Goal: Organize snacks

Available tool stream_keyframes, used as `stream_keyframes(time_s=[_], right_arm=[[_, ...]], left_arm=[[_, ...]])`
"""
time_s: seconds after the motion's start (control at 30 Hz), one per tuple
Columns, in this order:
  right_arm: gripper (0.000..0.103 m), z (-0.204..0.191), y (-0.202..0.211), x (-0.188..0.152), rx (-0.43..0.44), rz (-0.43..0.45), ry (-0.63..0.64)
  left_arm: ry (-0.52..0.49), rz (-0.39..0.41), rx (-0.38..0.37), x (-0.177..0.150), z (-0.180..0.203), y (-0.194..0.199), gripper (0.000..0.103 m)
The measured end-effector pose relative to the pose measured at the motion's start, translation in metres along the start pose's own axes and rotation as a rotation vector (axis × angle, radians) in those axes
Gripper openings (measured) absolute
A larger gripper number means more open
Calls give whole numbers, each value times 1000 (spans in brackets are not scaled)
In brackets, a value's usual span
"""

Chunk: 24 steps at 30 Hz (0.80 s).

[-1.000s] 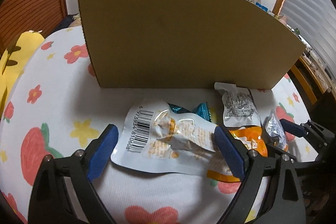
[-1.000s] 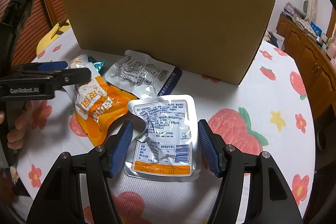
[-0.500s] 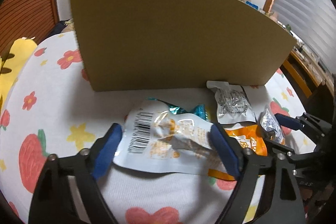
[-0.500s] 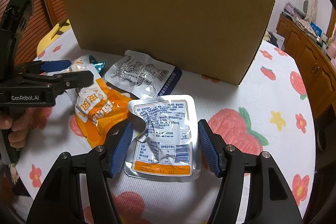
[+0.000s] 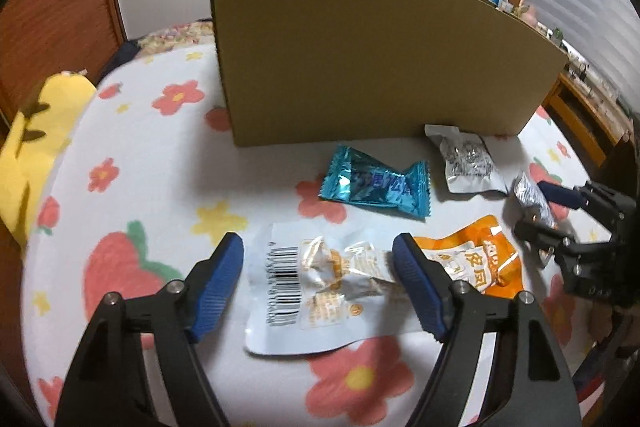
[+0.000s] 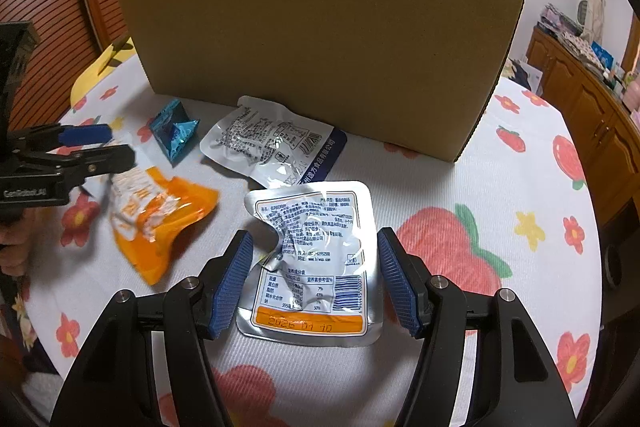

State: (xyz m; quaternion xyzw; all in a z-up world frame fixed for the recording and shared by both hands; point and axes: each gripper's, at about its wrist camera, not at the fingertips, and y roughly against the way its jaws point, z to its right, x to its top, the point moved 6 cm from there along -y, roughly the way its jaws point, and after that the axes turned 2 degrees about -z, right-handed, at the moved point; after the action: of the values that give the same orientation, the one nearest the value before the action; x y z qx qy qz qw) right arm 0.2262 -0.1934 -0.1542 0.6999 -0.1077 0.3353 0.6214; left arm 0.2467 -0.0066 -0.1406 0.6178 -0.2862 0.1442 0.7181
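Lifted clear of the teal candy wrapper (image 5: 376,185), the barcode packet (image 5: 320,283) now rides between the left gripper (image 5: 318,285) pads, gripped

Right gripper (image 6: 312,283) straddles a silver pouch (image 6: 316,259), jaws apart, not pressing; five packets lie loose before the cardboard box (image 6: 320,47), none seen inside; bare cloth right of it gives room

My table's flowered cloth (image 6: 500,195) carries a cardboard box (image 6: 320,47). Before it lie a teal candy wrapper (image 5: 376,185), two silver pouches (image 6: 316,259) (image 6: 276,143) and an orange packet (image 6: 164,223).
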Motion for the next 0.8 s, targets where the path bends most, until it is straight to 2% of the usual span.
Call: stream_keyframes(time_s=[0.17,0.4,0.53,0.67,0.8], right_arm=[[65,0,0,0,0,0,0],[65,0,0,0,0,0,0],[65,0,0,0,-1,0,0],[65,0,0,0,0,0,-1],[65,0,0,0,3,1,-2]], left_arm=[[-154,21,-13,-4,11,15,83],[-326,-18,-67,-18,31,28,83],[-430,-49,-22,-18,42,19,83],[-460,-60,-11,-6,48,8,84],[-453,-90,-59,2,56,0,84]])
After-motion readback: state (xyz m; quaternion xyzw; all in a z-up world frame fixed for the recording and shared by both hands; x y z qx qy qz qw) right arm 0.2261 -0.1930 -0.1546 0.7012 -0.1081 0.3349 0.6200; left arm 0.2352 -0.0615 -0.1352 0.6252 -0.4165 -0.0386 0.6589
